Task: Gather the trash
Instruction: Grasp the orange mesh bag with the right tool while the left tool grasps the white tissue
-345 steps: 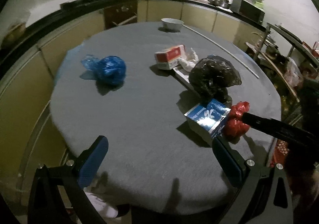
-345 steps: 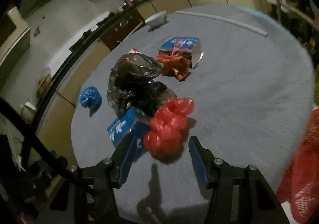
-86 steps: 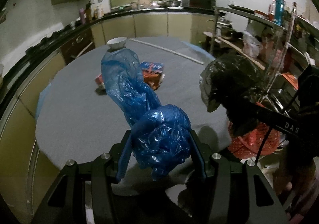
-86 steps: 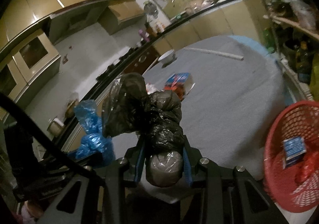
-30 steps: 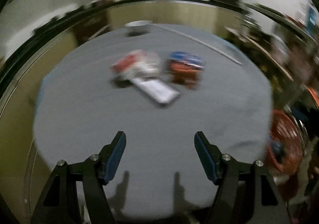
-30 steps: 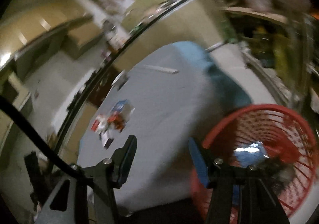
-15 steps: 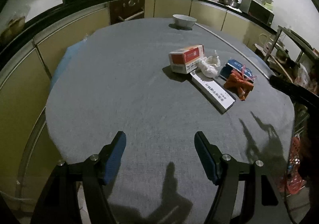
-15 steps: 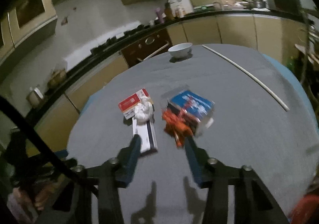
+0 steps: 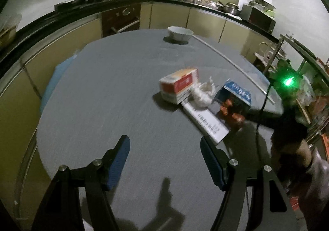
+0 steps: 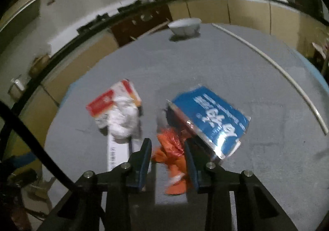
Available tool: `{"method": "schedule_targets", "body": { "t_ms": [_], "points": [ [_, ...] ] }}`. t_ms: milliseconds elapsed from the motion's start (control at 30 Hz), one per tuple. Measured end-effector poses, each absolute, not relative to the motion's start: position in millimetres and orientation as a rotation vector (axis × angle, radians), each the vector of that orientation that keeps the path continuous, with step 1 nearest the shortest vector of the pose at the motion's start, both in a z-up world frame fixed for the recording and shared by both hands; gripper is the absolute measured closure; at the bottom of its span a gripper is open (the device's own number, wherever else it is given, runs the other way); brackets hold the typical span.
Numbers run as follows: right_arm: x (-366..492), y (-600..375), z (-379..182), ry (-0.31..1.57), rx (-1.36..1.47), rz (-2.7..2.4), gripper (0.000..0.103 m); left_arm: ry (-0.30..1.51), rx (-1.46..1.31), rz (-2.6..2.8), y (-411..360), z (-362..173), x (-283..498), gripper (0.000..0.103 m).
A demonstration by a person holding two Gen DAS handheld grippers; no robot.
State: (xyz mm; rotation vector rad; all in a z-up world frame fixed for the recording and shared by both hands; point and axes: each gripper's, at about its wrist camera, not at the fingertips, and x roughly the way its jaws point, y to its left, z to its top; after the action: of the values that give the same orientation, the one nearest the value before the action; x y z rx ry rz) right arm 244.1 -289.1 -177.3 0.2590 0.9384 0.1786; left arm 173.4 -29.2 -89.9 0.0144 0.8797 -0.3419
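the left gripper [image 9: 165,161] has two black arms, each one ending in a flat finger covered with a blue pad [image 9: 120,162]. a round silver screw [image 9: 96,162] sits on each arm near the finger, and another one [image 9: 62,168] further back on the frame. the right gripper [image 10: 168,160] has the same build: a black angular frame, blue pads [image 10: 145,162] on the inner faces of the fingers, and silver screws [image 10: 210,165] on top. a thick black cable [image 10: 30,136] curves across the left side of the right wrist view. in the left wrist view the body of the right gripper carries a small green light [image 9: 287,81] and a thin black cable [image 9: 262,111].
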Motion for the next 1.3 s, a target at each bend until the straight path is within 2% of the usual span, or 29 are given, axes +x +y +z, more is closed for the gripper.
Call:
{"method": "schedule_targets", "body": {
  "t_ms": [233, 600, 633, 667, 733, 900, 1300],
  "points": [
    [224.2, -302.5, -177.0, 0.901, 0.286, 0.205, 0.078, 0.924, -0.015, -0.394, -67.6, -87.0, 216.7, 0.032],
    [140.4, -345.9, -176.1, 0.862, 0.443, 0.209, 0.078, 1.071, -0.128, -0.298, -147.7, -131.8, 281.1, 0.032],
    [135.1, -346.8, -176.0, 0.859, 0.45, 0.208, 0.078, 1.086, -0.141, -0.278, -151.1, -137.1, 285.0, 0.035],
    [130.0, -348.5, -176.0, 0.855, 0.457, 0.208, 0.078, 1.101, -0.163, -0.275, -152.8, -141.9, 287.8, 0.048],
    [123.0, -350.0, -176.7, 0.852, 0.456, 0.206, 0.078, 1.128, -0.186, -0.28, -154.1, -149.4, 291.3, 0.067],
    [109.4, -354.9, -175.6, 0.819, 0.478, 0.201, 0.078, 1.092, -0.169, -0.285, -145.8, -143.0, 278.4, 0.069],
    [56.1, -383.3, -145.1, 0.667, 0.505, 0.129, 0.078, 0.965, 0.038, -0.407, -150.1, -104.9, 179.4, 0.069]
  ]
}}
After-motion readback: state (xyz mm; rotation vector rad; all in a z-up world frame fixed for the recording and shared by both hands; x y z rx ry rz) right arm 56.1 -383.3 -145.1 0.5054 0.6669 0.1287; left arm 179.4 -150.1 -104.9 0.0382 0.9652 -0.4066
